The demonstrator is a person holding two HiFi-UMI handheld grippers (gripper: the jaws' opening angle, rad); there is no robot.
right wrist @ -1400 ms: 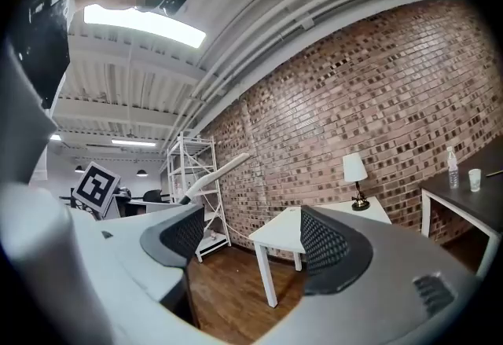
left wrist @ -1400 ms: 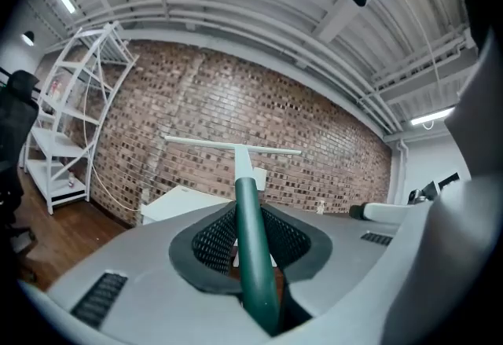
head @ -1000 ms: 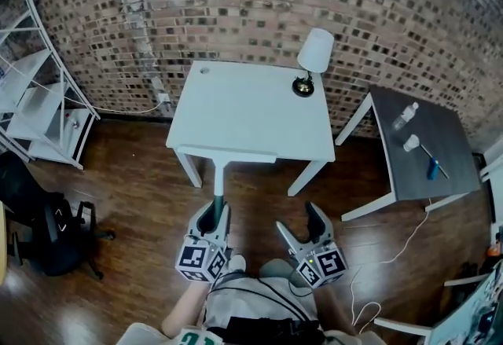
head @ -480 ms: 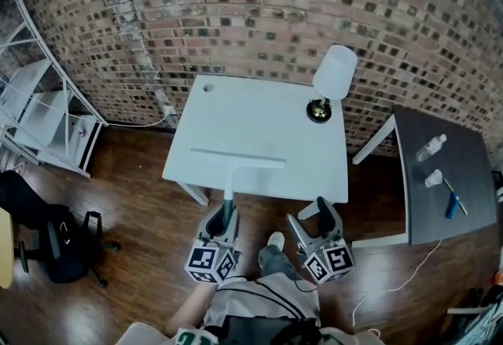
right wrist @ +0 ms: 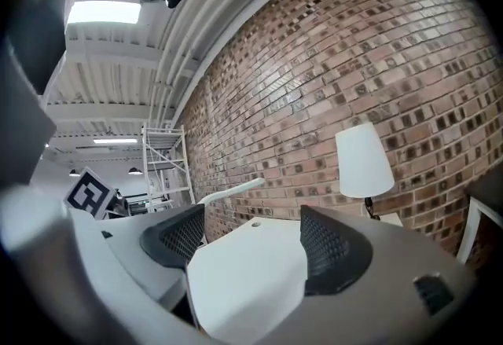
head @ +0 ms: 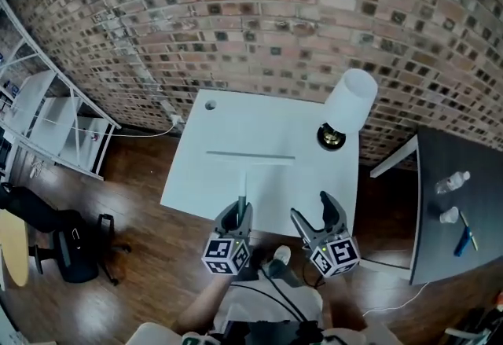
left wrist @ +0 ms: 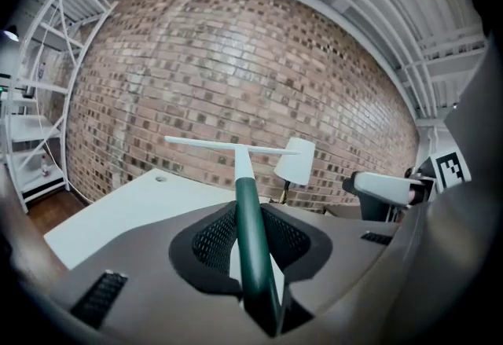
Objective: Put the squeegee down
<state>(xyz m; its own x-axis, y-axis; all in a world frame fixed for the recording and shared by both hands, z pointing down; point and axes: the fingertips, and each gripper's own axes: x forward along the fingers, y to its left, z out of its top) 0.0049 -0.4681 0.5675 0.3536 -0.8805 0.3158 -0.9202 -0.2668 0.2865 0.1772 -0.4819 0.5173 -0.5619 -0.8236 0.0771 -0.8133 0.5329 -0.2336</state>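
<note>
The squeegee (head: 247, 164) has a dark green handle (left wrist: 250, 233) and a long white blade (left wrist: 228, 147). My left gripper (head: 236, 214) is shut on the handle at the white table's (head: 204, 170) near edge, and the blade hangs crosswise over the tabletop. In the left gripper view the handle runs up from between the jaws to the blade. My right gripper (head: 317, 210) stands open beside it on the right, with nothing between its fingers; its own view (right wrist: 247, 245) shows only the tabletop between the pads, and the squeegee blade (right wrist: 232, 190) at the left.
A white-shaded lamp (head: 346, 108) stands at the table's far right corner. A brick wall (head: 251, 13) runs behind. A dark side table (head: 460, 178) with a bottle, cup and blue tool is at the right. White shelving (head: 47, 123) and an office chair (head: 55, 233) are at the left.
Both grippers have moved forward to the white table. The squeegee blade has gone from the table's near edge to over its middle. The left gripper kept its hold.
</note>
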